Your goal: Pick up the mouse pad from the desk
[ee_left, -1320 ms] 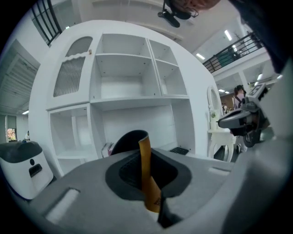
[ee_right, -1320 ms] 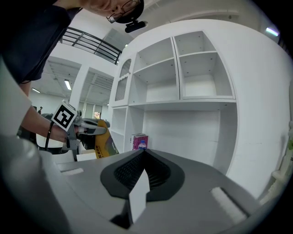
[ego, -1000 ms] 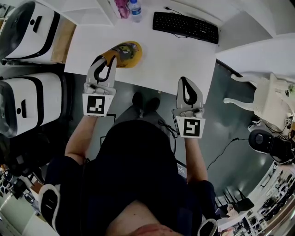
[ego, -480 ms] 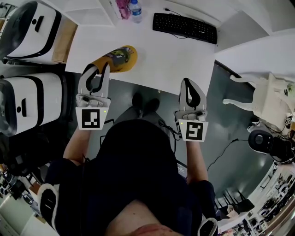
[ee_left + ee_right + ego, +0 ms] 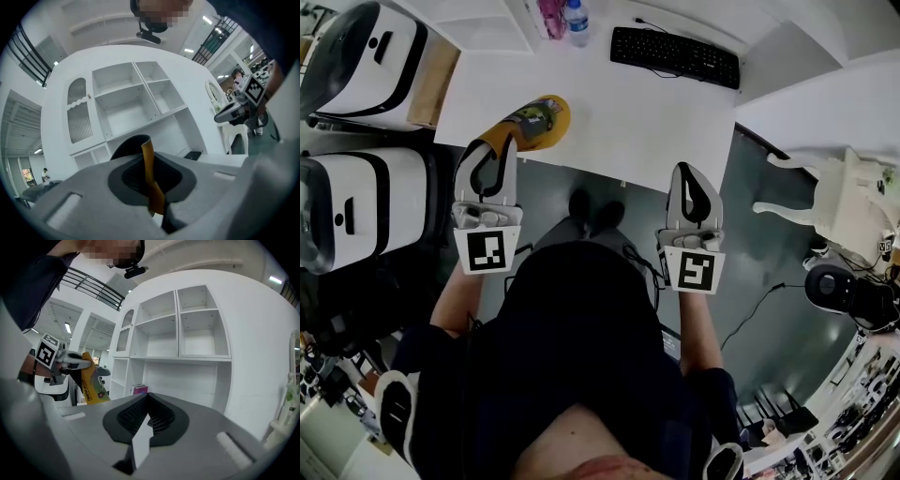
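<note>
The mouse pad [image 5: 532, 120] is yellow with a printed picture and a black underside. It hangs over the near edge of the white desk [image 5: 619, 117], tilted. My left gripper [image 5: 507, 142] is shut on its near rim. In the left gripper view the pad's orange edge [image 5: 149, 173] stands upright between the jaws of the left gripper [image 5: 154, 211]. From the right gripper view the held pad [image 5: 93, 383] shows at the left. My right gripper [image 5: 683, 171] floats off the desk's front edge, shut and holding nothing [image 5: 140, 446].
A black keyboard [image 5: 675, 54] lies at the desk's far side, with a bottle [image 5: 575, 21] and a pink item [image 5: 549, 14] at the back left. Two white-and-black machines [image 5: 352, 216] stand left of the desk. A white chair [image 5: 834, 202] is at the right. White shelves [image 5: 187, 333] rise behind the desk.
My left gripper has drawn back toward the person with the mouse pad, which slid toward the desk's near edge and tilted up. The right gripper also moved back slightly.
</note>
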